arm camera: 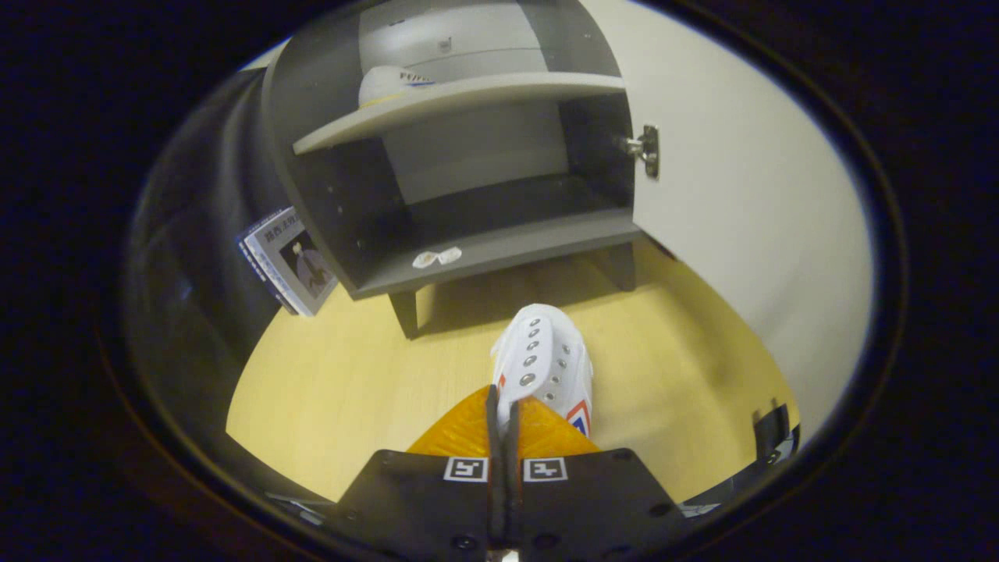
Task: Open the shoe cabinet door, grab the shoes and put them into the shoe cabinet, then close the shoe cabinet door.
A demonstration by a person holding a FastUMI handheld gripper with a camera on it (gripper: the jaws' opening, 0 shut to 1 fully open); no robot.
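1. The gripper (503,414) has its two fingers (492,421) pressed nearly together, pinching the rear edge of a white lace-up shoe with metal eyelets and a red-and-blue side mark (544,367).
2. That shoe hangs toe-forward just ahead of the fingers, over the pale yellow wooden floor (343,390), in front of the grey shoe cabinet with a dark interior (328,195) and short of its lower shelf.
3. The cabinet's white door (741,203) stands swung open on the cabinet's right side, held by a metal hinge (646,148).
4. A second white shoe (390,84) sits on the cabinet's grey upper shelf (468,97), toward its left end.
5. The cabinet's lower shelf (515,246) carries a small white crumpled scrap (437,257) near its front edge.
6. A printed card with a drawn figure (290,261) leans just beside the cabinet's left wall, at floor level.
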